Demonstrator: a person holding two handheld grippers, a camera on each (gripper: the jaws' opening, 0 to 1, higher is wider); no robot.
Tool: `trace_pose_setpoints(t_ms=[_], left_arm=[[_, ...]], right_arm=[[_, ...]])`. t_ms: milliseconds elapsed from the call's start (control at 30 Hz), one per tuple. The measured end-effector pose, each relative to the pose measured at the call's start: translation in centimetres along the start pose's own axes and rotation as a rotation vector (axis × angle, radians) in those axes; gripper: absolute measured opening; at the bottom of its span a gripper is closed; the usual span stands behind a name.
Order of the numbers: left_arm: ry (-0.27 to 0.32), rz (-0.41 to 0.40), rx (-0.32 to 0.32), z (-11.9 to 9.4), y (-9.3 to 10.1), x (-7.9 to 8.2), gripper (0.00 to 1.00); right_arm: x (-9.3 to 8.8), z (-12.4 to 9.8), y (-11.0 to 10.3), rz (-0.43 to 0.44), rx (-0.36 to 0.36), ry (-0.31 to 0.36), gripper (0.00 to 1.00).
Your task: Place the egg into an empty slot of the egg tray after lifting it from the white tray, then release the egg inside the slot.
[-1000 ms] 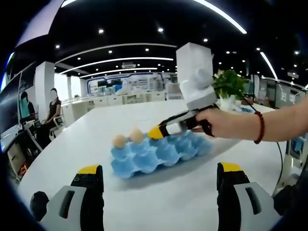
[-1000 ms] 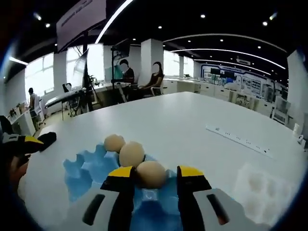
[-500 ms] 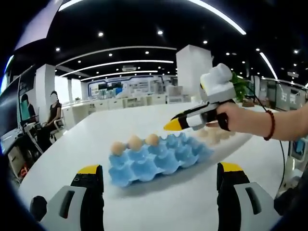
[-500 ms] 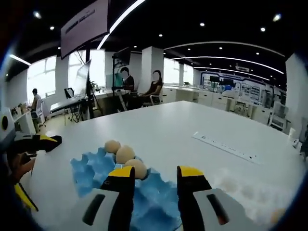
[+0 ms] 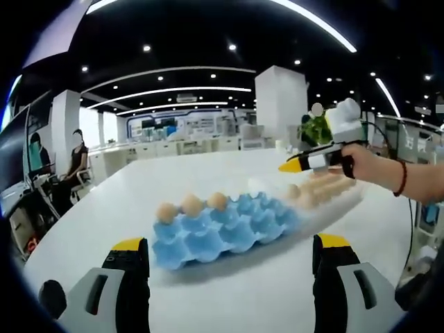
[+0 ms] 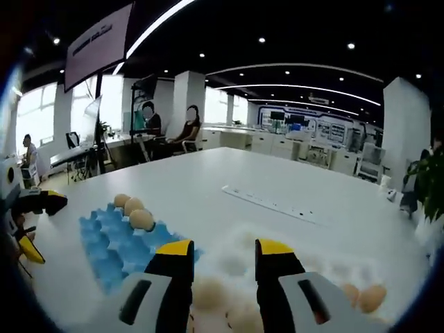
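Along egg tray (image 5: 225,227) far edge: three eggs (image 5: 191,205), row left-right.

- I count three eggs (image 6: 132,207) in one blue egg tray (image 6: 114,239), left of my right fingers (image 6: 175,262).
- One white tray (image 6: 305,267) beneath those fingers; its eggs are too blurred to count.

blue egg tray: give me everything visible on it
The egg tray is a blue moulded tray, pulp-like in look, with rows of cupped slots and raised peaks. It lies flat on the white table. Three brown eggs sit side by side in slots along one edge; the other slots look empty. Beside one end lies the white tray, holding more eggs; whether the two touch can't be told. Neither gripper touches it.
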State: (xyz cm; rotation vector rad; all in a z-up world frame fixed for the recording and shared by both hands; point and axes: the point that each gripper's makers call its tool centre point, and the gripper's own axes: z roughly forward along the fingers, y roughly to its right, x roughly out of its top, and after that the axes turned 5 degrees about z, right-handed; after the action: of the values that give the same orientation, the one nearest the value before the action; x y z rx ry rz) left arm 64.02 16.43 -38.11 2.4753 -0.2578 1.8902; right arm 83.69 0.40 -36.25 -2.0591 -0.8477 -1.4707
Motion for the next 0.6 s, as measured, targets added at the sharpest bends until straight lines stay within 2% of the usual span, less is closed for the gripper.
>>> trace_pose_setpoints(t_ms=[167,600], left_arm=[[-0.016,0.014,-0.012,0.3,0.6,-0.3,1.00],[-0.021,0.025,-0.025,0.7,1.1,-0.3,1.00]], right_arm=[[-0.5,-1.4,2.5,0.002,-0.054,-0.003,0.36],[-1.7,-3.0,6.1,0.026,-0.124,-0.015,0.36]])
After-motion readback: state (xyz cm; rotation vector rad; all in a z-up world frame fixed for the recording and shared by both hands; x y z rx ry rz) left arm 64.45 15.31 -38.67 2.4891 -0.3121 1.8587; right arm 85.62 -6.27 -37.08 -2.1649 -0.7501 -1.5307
